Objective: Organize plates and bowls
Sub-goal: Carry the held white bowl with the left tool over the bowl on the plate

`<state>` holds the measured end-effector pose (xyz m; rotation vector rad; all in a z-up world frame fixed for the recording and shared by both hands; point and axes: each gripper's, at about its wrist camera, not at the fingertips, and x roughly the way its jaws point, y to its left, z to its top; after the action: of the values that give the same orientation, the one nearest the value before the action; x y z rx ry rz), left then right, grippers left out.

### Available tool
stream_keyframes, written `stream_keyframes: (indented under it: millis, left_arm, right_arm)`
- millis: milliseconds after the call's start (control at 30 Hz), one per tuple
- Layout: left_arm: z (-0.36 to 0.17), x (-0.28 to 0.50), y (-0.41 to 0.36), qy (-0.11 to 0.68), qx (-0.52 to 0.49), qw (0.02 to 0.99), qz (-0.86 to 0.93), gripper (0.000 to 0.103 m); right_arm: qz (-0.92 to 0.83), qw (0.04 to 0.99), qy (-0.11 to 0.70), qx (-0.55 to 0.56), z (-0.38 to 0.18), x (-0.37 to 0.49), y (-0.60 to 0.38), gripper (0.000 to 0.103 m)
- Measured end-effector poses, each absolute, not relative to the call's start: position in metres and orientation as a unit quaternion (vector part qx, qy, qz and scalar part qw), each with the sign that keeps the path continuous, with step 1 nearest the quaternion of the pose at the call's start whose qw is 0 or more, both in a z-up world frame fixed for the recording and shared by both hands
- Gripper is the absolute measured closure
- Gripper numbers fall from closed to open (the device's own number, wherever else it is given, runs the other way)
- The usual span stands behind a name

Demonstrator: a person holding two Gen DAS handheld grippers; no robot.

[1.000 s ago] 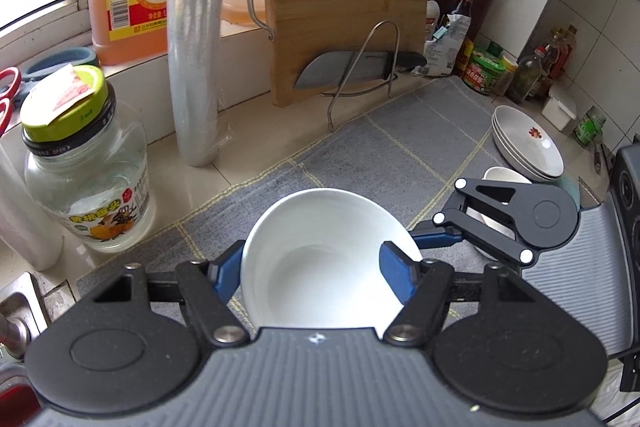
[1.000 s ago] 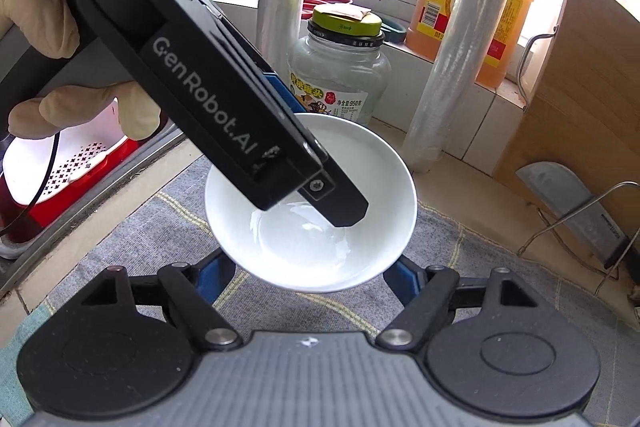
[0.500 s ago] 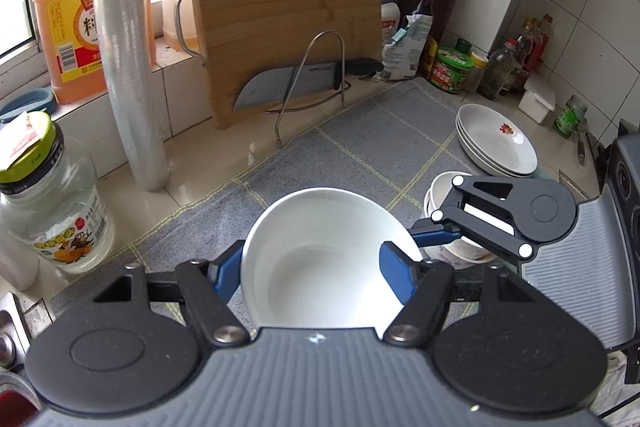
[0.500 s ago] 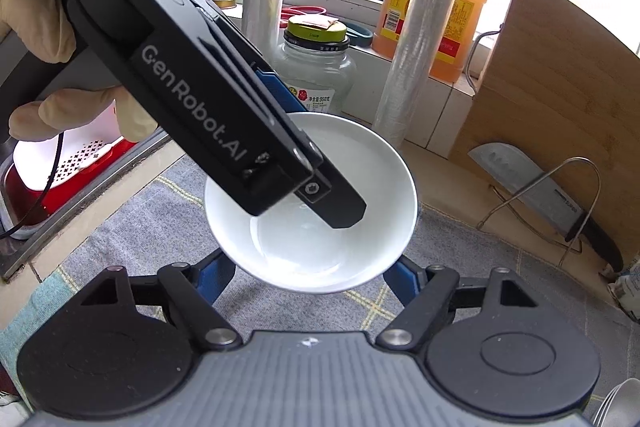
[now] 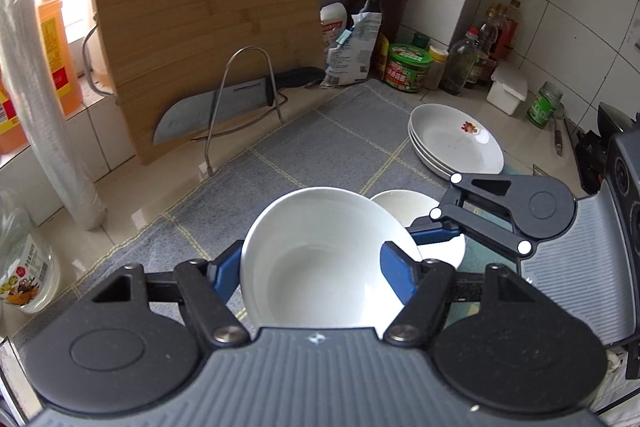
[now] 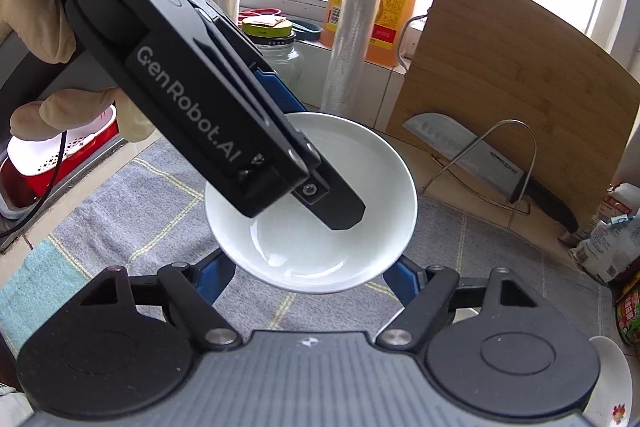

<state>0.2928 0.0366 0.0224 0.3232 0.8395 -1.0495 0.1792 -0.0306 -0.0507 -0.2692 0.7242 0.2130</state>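
White bowl (image 5: 320,259) carried above the grey mat (image 5: 256,179).
Left wrist view: the left gripper (image 5: 310,273) has its jaws clamped on the bowl's rim, above a second bowl (image 5: 404,205). Right wrist view: the right gripper (image 6: 308,277) has its jaws spread beneath the bowl, not touching.

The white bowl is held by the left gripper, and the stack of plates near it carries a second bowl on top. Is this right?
Not quite. The left wrist view shows the second bowl on the mat beside the stack of plates, not on top. The left gripper does hold the white bowl.
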Motion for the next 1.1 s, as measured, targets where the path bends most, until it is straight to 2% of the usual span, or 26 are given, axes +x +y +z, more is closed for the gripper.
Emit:
stream_keyframes:
  millis: [467, 1100]
  left_arm:
    - [0.019, 0.275, -0.032, 0.381, 0.163, 0.743, -0.525, 0.032]
    - [-0.004, 0.285, -0.073, 0.409, 0.177, 0.722, -0.53, 0.032]
  right_arm:
    - [0.06, 0.922, 0.363, -0.117, -0.05, 0.151, -0.091, 0.019]
    - [0.059, 0.915, 0.39, -0.087, -0.066, 0.157, -0.124, 0.019]
